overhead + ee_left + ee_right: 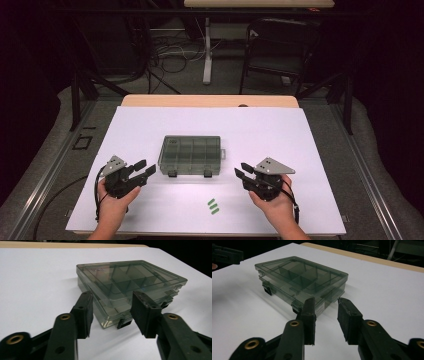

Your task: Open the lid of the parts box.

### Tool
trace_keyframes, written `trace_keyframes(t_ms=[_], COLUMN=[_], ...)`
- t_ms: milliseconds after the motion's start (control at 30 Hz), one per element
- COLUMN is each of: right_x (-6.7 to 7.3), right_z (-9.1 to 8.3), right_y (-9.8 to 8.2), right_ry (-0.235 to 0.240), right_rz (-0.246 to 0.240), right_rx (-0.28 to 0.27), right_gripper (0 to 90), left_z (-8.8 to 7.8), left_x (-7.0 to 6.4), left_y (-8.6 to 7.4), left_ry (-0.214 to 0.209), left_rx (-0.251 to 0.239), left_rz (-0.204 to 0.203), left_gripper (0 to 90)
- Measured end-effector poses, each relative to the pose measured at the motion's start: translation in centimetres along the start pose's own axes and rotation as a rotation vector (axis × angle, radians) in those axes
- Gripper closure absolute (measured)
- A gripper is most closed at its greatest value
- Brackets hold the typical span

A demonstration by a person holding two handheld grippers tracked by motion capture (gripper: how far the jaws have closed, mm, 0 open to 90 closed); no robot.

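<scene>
- Left gripper, in my left hand: sits on the near left of the white sheet, jaws pointing at the near left corner of the compartment box. Jaws partly apart, nothing between the pads; no contact with the box.
- Left gripper view: the box's near corner lies just beyond the gap between the two black jaws. One black latch shows on the front edge close to the right jaw.
- Right gripper, in my right hand: sits on the near right of the sheet, jaws pointing at the near right corner of the box. Jaws partly apart, empty; narrower gap than on the left. Not touching the box.
- Right gripper view: the box corner lies just past the left jaw tip; a second latch shows further along the front edge.
- Box: smoky translucent plastic, lid down, internal dividers visible through the lid. Lies flat near the middle of the sheet, between the two grippers, latched edge toward me.
- Three short green strips lie on the sheet near me, well apart from the box, between my hands.
- Sheet covers a wooden table, whose far edge shows beyond it.
</scene>
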State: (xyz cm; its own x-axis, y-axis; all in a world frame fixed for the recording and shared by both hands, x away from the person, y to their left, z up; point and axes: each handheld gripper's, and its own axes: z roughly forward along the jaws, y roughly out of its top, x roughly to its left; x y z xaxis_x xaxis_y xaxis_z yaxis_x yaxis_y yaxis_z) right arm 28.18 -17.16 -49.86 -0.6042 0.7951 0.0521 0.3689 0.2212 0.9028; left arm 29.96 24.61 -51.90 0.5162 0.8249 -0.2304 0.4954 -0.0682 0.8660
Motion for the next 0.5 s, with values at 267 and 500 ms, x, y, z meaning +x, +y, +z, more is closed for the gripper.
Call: trace_keyframes(t_ms=[267,500], right_x=[0.1,0.0], right_z=[2.0,4.3], right_y=[0.8,0.5], right_ry=[0.013,0.02], right_rz=[0.014,0.045], right_rx=[0.053,0.129], right_gripper=[81.2,88.5], left_z=[0.7,2.2], left_x=[1.0,1.3], left_y=[0.4,0.4], left_ry=[-0.002,0.015], left_rx=[0.072,0.143], left_rz=[-0.015,0.001], left_gripper=[71.5,87.2])
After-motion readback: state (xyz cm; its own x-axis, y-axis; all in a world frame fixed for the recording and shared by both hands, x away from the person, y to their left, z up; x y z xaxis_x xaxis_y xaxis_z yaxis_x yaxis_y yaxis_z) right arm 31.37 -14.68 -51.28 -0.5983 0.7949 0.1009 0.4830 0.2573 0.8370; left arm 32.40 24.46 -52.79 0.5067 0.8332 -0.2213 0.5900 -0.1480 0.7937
